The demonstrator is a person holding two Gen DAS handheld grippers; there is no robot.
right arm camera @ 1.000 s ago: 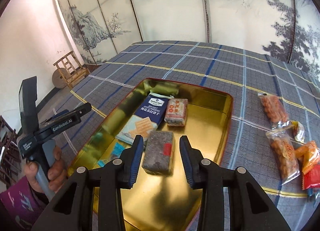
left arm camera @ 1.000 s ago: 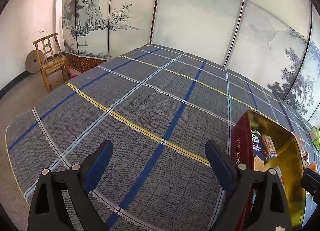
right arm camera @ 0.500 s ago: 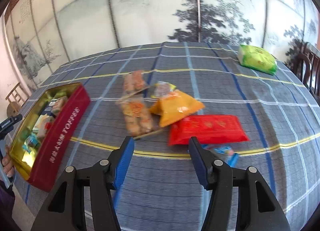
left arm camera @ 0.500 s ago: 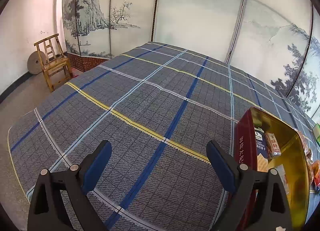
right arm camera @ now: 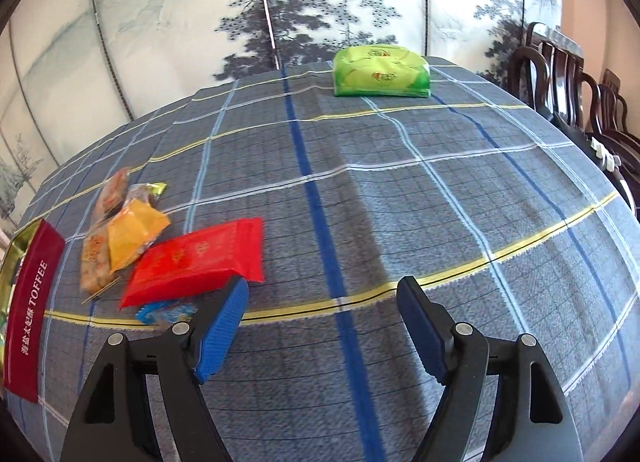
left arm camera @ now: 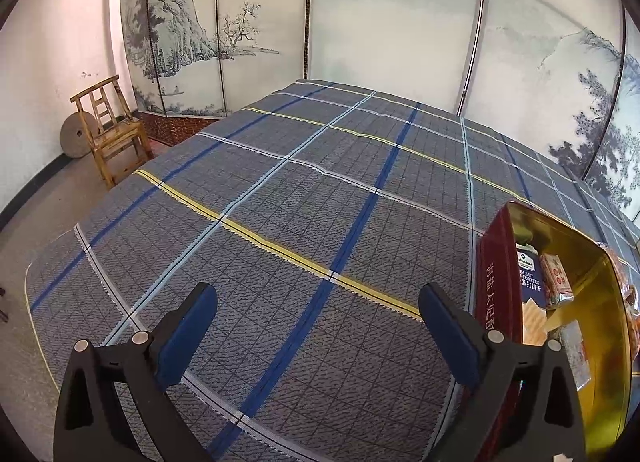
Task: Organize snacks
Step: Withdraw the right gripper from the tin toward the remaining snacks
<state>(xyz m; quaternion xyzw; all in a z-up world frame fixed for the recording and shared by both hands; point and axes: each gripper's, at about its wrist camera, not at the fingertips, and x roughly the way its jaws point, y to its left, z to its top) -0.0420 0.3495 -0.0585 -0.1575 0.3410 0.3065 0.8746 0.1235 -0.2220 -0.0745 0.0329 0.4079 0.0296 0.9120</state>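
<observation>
A: Where do the snacks stand?

B: Some are already in the toffee tin point(right arm camera: 28, 302) at the near left edge of the tabletop point(right arm camera: 400, 202). Loose ones lie just right of it: a red packet point(right arm camera: 196, 262), an orange packet point(right arm camera: 134, 236) overlapping a clear bag of biscuits point(right arm camera: 94, 258), a small blue wrapper point(right arm camera: 166, 311) under the red one's near edge. A green packet point(right arm camera: 380, 72) sits far off, well apart.

A: And the grippers?

B: The right gripper point(right arm camera: 320, 326) is empty over bare cloth just right of the red packet, and its fingers have just been opening to a medium gap. The left gripper point(left arm camera: 316, 334) hangs wide and empty left of the tin.

A: So which step?

B: Reaching for the next snack, I'd judge. The next move calls for shifting left over the red packet, straddling its width, then closing.
</observation>
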